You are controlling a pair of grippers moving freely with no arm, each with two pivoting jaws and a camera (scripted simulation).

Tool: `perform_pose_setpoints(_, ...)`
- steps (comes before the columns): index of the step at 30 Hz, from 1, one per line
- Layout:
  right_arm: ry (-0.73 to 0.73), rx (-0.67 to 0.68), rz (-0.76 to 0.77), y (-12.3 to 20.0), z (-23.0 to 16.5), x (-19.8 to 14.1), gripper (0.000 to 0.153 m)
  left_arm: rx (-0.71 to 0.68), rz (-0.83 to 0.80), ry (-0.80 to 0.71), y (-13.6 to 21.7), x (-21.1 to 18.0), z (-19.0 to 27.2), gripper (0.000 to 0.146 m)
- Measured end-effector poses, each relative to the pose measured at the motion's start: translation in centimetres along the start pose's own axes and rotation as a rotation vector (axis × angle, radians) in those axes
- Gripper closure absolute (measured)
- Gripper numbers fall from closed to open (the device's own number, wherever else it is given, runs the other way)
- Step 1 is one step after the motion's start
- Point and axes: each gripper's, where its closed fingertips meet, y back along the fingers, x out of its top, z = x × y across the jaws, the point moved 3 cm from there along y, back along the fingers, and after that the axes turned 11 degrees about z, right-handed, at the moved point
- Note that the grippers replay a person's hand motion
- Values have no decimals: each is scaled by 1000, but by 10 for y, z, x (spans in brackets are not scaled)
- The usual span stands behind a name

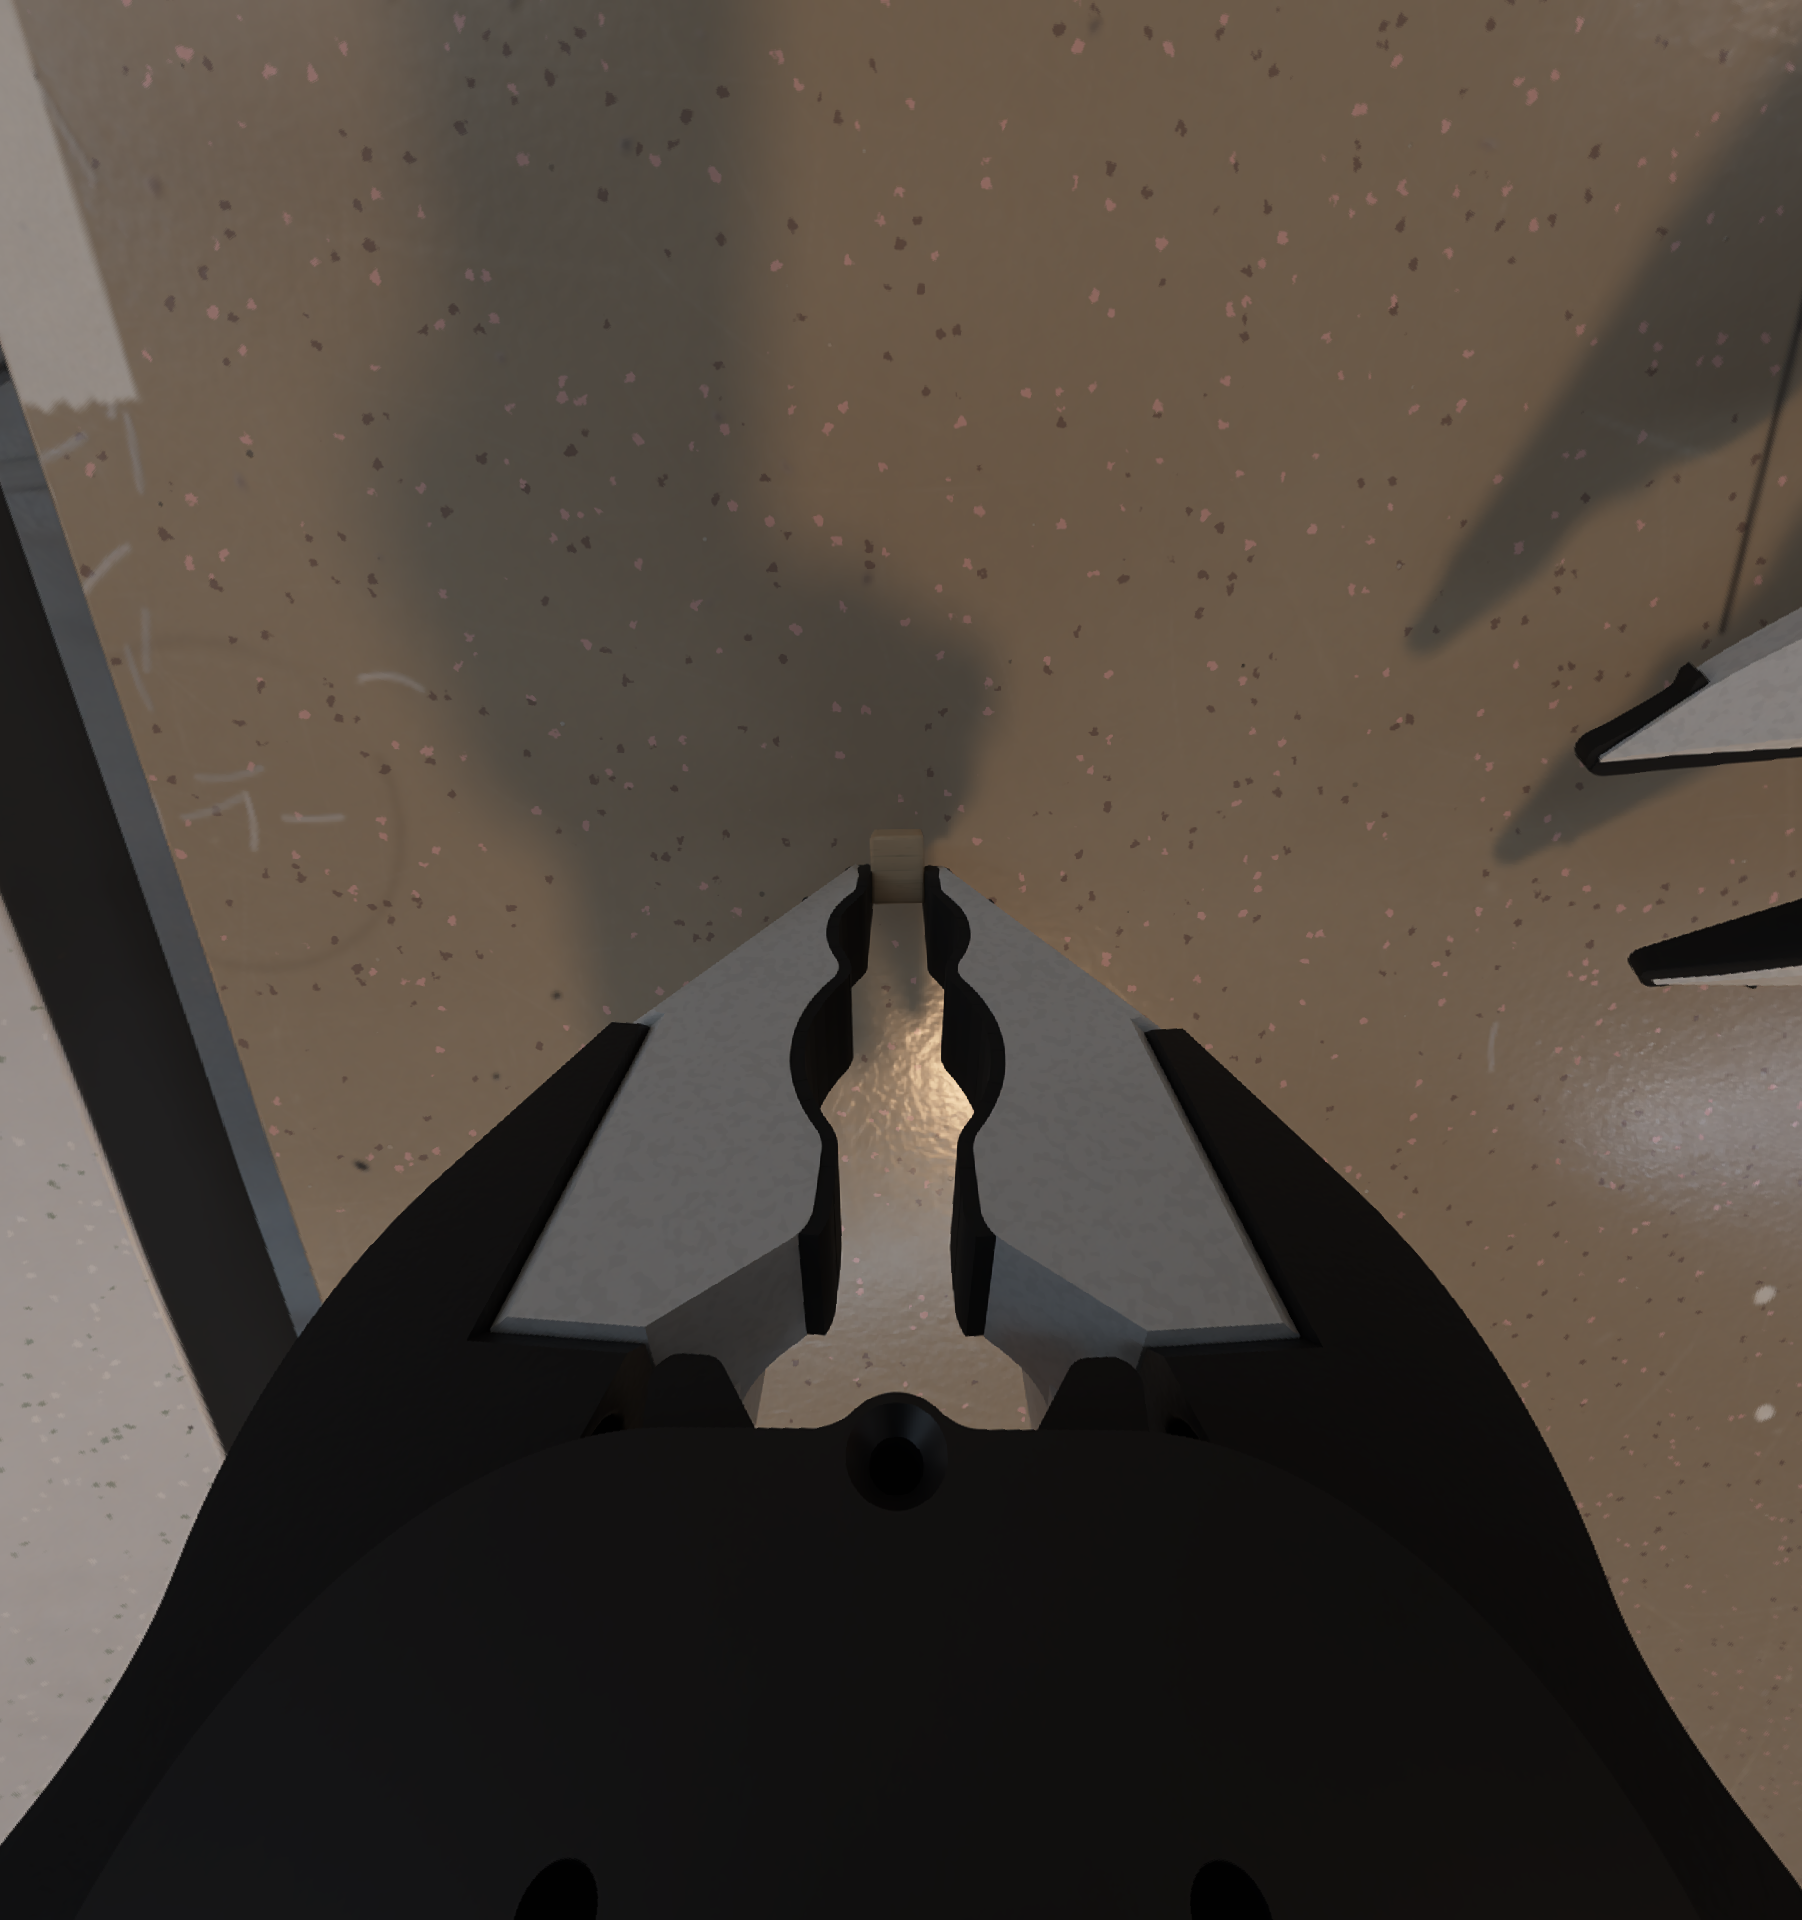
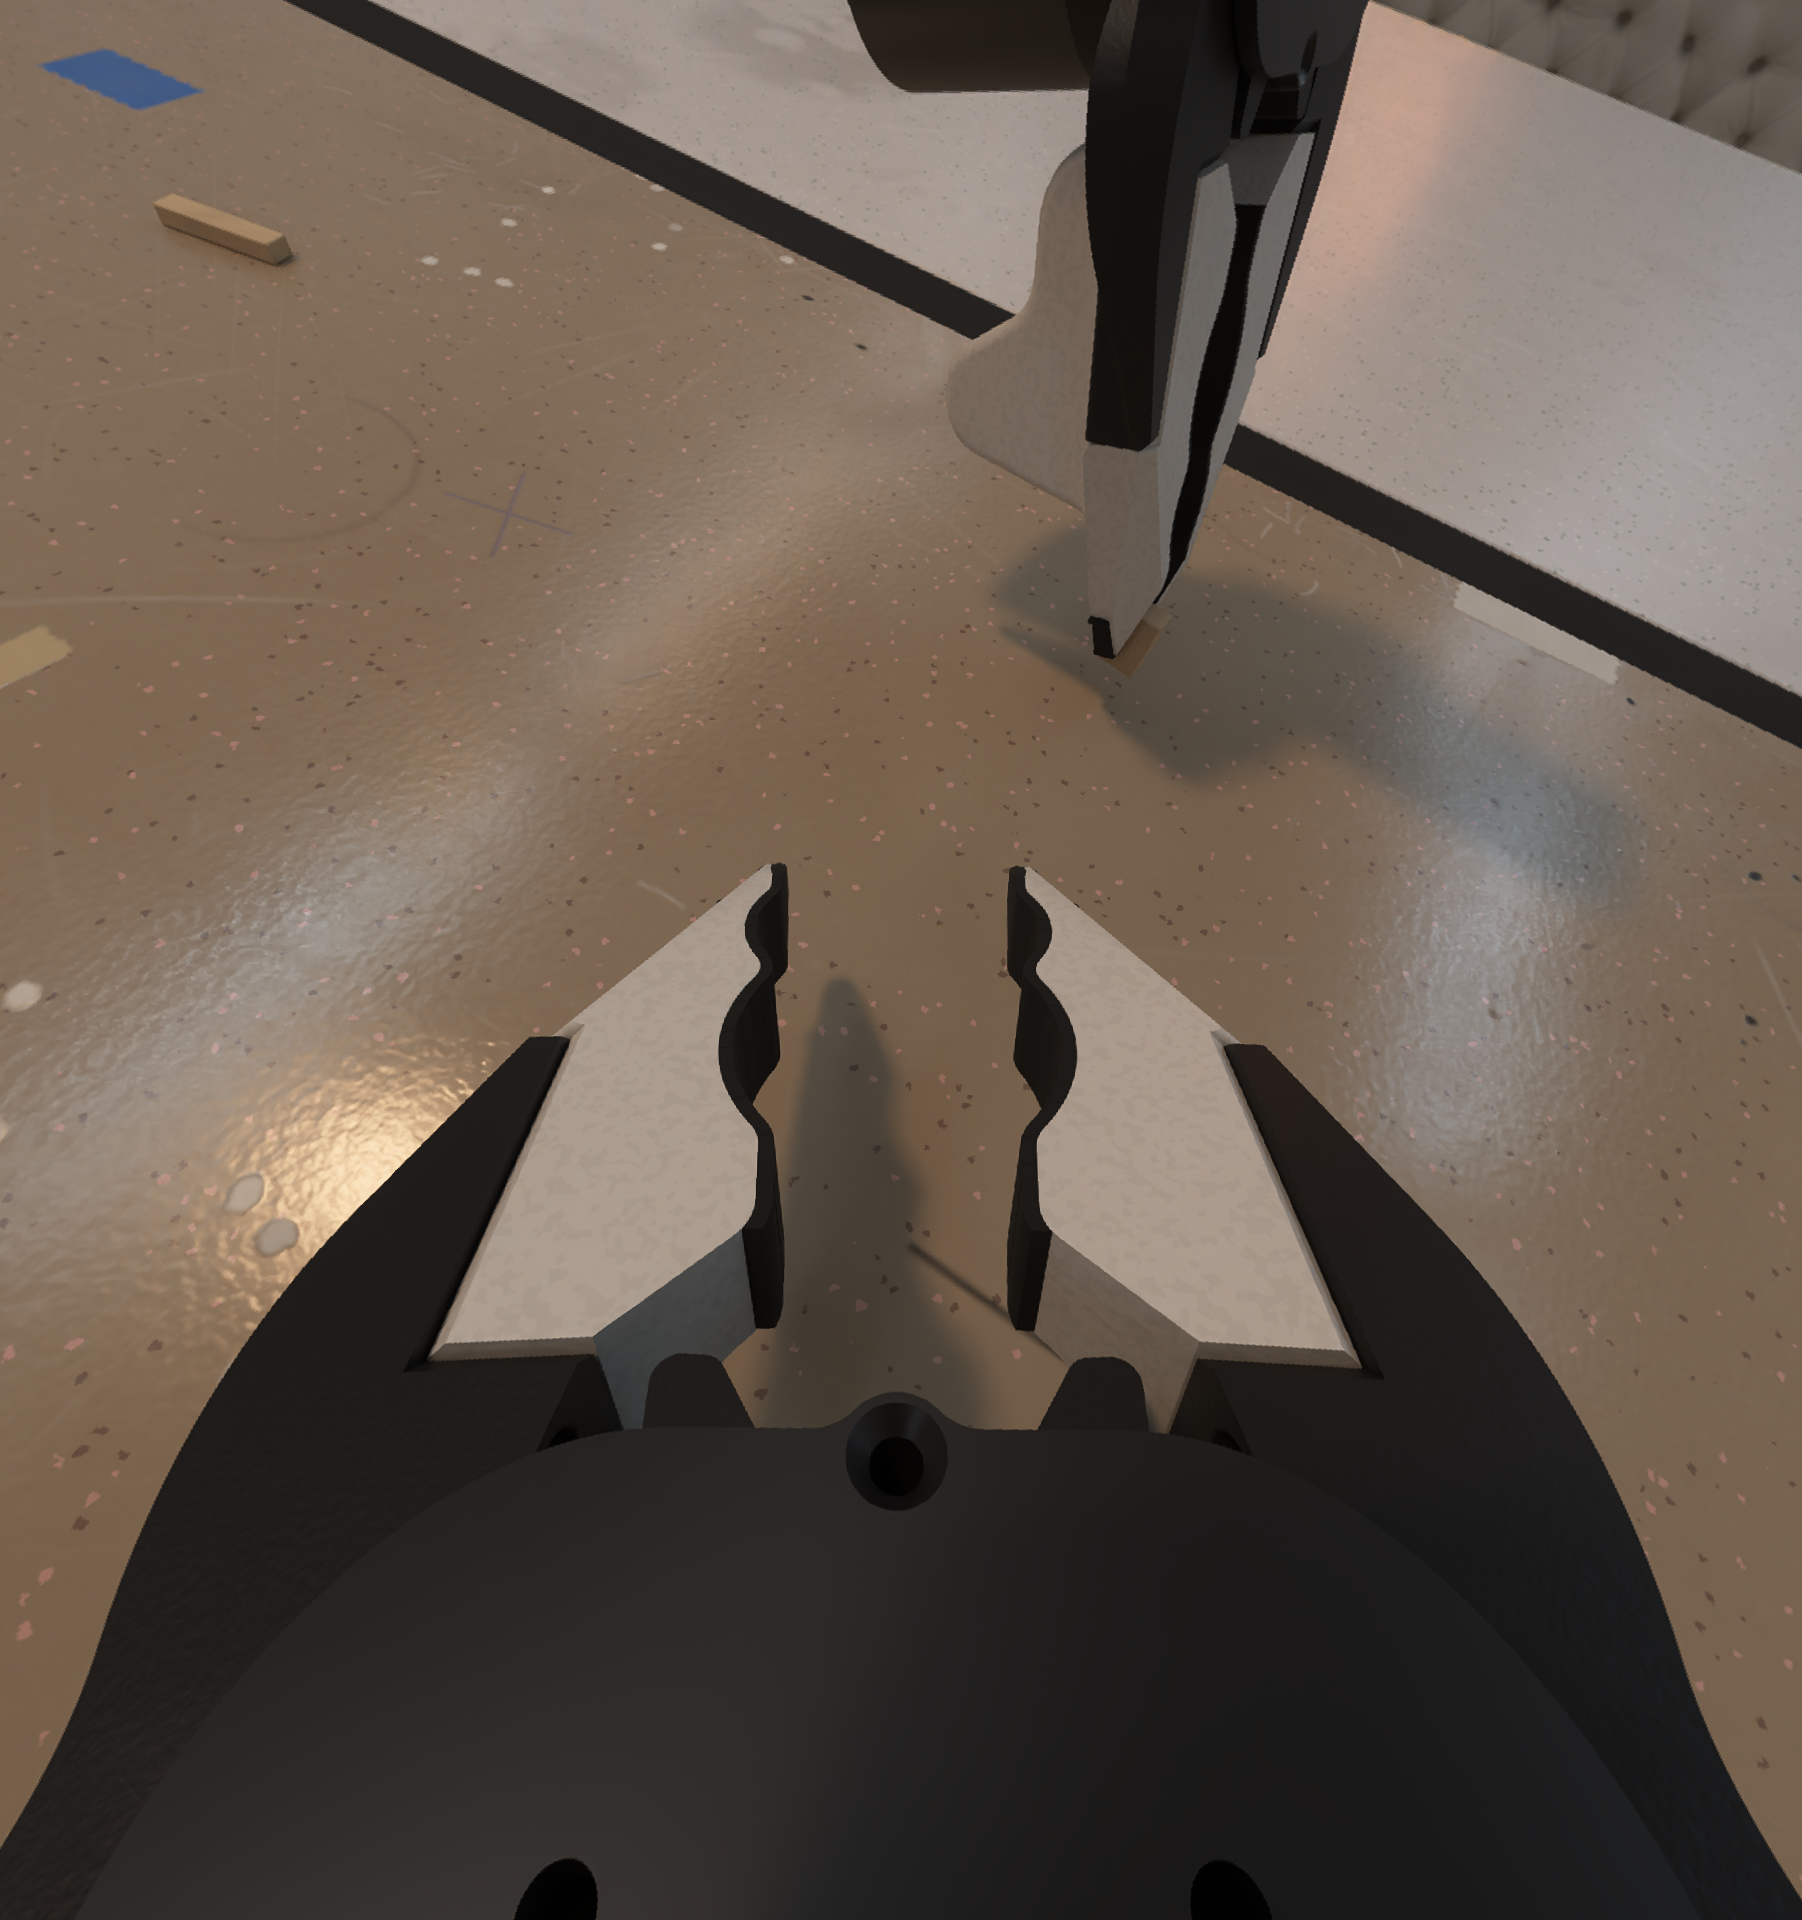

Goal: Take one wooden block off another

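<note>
The held wooden block is mostly hidden between the left gripper's fingertips

We seem to be over a workshop or lab floor: glossy tan speckled vinyl, scuffed, dotted with pale paint drips and faint chalk or pencil marks. Patches of blue tape and beige tape are stuck to it. A black stripe divides it from a paler speckled section, suggesting a marked-out work area.

Open right hand-held gripper, left hand-held gripper pinching wooden block
</note>
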Motion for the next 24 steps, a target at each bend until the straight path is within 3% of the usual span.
perform_pose_setpoints(24, 2, -2, -1, 0, 0, 0, 110, -18, -5, -13, 0, 0, 2, 137)
